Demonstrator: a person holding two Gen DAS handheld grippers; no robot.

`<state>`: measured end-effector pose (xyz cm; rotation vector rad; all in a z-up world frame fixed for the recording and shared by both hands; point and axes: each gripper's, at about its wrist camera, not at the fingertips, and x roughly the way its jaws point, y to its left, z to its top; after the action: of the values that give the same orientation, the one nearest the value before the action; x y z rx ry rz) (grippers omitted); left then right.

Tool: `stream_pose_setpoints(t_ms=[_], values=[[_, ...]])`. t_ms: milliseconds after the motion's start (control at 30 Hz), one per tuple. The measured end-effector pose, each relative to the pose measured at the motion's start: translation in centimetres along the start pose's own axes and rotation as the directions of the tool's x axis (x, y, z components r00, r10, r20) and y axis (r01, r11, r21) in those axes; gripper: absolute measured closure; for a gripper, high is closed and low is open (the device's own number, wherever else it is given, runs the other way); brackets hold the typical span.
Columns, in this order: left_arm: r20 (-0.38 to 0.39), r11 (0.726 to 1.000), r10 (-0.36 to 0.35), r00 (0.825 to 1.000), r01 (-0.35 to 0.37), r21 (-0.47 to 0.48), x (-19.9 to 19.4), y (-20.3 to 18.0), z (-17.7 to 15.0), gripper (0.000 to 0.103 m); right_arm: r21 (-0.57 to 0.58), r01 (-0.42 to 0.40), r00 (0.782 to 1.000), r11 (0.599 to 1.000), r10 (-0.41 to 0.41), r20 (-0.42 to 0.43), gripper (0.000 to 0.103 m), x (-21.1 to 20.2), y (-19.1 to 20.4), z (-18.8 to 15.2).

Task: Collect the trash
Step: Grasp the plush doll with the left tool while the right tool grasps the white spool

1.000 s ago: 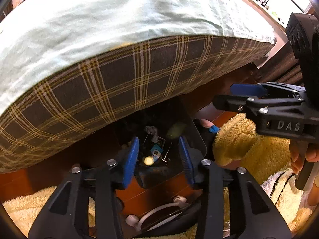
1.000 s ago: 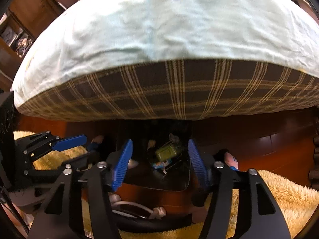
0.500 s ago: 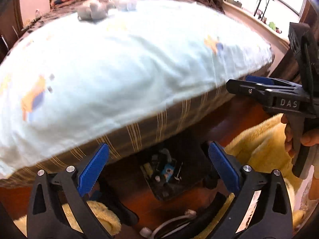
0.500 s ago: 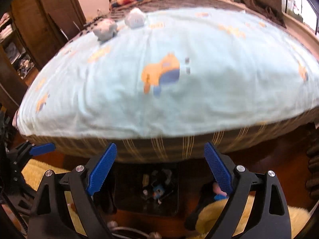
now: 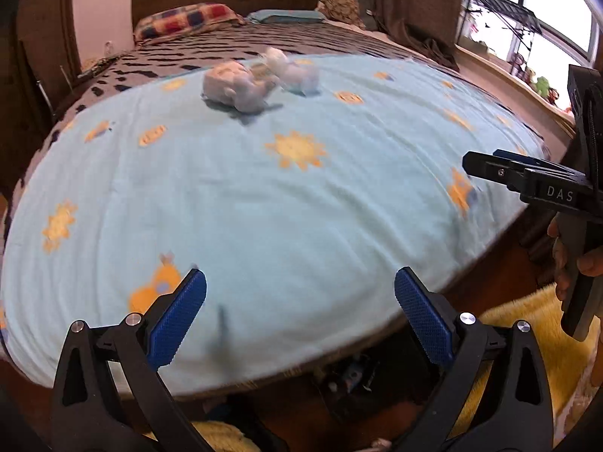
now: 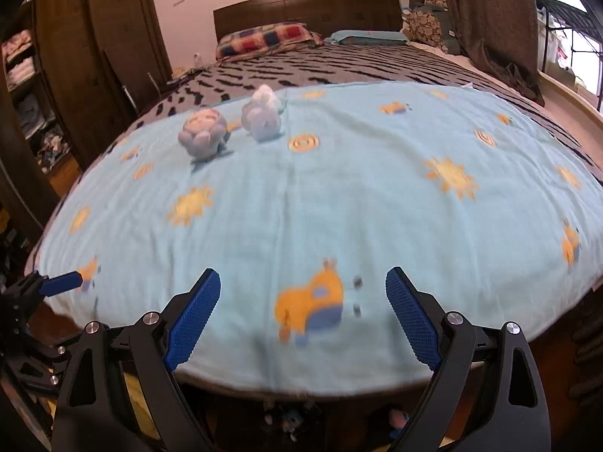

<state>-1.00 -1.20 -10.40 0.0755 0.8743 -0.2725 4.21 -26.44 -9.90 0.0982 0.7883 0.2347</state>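
Your left tool [image 5: 300,307] stands wide open with nothing between its blue pads [image 5: 177,318]; all you see through the gap is the light blue blanket [image 5: 301,207]. Your right tool [image 6: 302,303] is also spread wide and empty, its pads [image 6: 194,318] framing a yellow cartoon print on the same blanket. Both tools point down at a slant over the foot of the bed [image 6: 339,60].

The trash you are after lies further up the blanket: two crumpled pale tissue wads [image 6: 203,133], near each other but apart, close to where the blanket meets the dark patterned cover [image 6: 377,64]. In the left view the same wads [image 5: 235,84] sit well beyond your pads, in the upper middle of the picture. They are blurred, so their exact shape cannot be told.

Below the bed's edge, low in both views, a dark bin [image 5: 354,384] stands on the wooden floor with small bits of rubbish inside; what those bits are is too small and blurred to tell. A yellow fluffy rug [image 5: 542,324] lies beside it.

From the left view your right tool [image 5: 527,177] shows at the right edge, with your hand [image 5: 576,263] around its grip. From the right view the tip of your left tool [image 6: 56,286] pokes in at the left edge. A checked pillow [image 6: 267,39] rests against the headboard.
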Motion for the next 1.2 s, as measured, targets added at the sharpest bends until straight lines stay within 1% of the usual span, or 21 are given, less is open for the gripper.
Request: stream_pose_setpoints(t_ms=[133,200,367,500,600,633,667,767,833,900,1067,1200], values=[[0.013,1.0,0.031,0.999,-0.031,-0.005,0.7,1.3,2.0,0.008,-0.027,0.012,1.0,1.0,-0.011,0.025,0.013,1.2,0.5,2.2],[0.017,0.999,0.049,0.999,-0.049,-0.01,1.3,2.2,3.2,0.009,-0.023,0.006,1.0,1.0,-0.006,0.017,0.013,2.4,0.7,3.6],[0.025,0.996,0.087,0.996,-0.086,-0.03,3.2,3.9,6.3,0.009,-0.038,0.019,1.0,0.999,-0.018,0.019,0.014,4.8,1.9,6.0],[0.019,0.995,0.092,0.996,-0.091,-0.044,4.7,4.9,8.4,0.011,-0.055,0.004,1.0,0.998,-0.003,0.017,0.014,6.6,2.5,7.7],[0.012,0.993,0.103,0.995,-0.102,-0.054,6.0,5.7,9.9,0.015,-0.046,-0.023,1.0,0.999,0.023,0.008,0.019,8.1,2.6,9.3],[0.008,0.993,0.1,0.995,-0.1,-0.056,6.4,5.9,10.2,0.016,-0.04,-0.046,0.999,0.998,0.046,-0.001,0.021,8.9,2.6,9.9],[0.002,0.994,0.094,0.996,-0.094,-0.058,6.8,6.1,10.6,0.018,-0.04,-0.053,0.999,0.998,0.053,-0.005,0.022,9.4,2.7,10.4],[-0.013,0.995,0.072,0.997,-0.073,-0.067,7.9,6.6,11.4,0.021,-0.061,-0.066,0.998,0.996,0.064,-0.023,0.029,11.4,3.3,11.8],[-0.015,0.995,0.068,0.998,-0.069,-0.068,8.4,6.8,11.9,0.022,-0.066,-0.071,0.997,0.995,0.069,-0.035,0.034,12.7,3.6,12.6],[-0.015,0.995,0.066,0.998,-0.067,-0.069,8.9,7.0,12.5,0.022,-0.066,-0.081,0.996,0.995,0.078,-0.051,0.037,14.3,3.8,13.5],[-0.017,0.995,0.053,0.998,-0.054,-0.078,10.0,7.3,13.6,0.022,-0.071,-0.079,0.995,0.994,0.074,-0.074,0.038,17.1,4.4,15.3],[-0.016,0.996,0.037,0.999,-0.038,-0.085,11.0,7.4,14.6,0.022,-0.072,-0.089,0.99,0.993,0.08,-0.118,0.038,19.5,4.7,16.0]])
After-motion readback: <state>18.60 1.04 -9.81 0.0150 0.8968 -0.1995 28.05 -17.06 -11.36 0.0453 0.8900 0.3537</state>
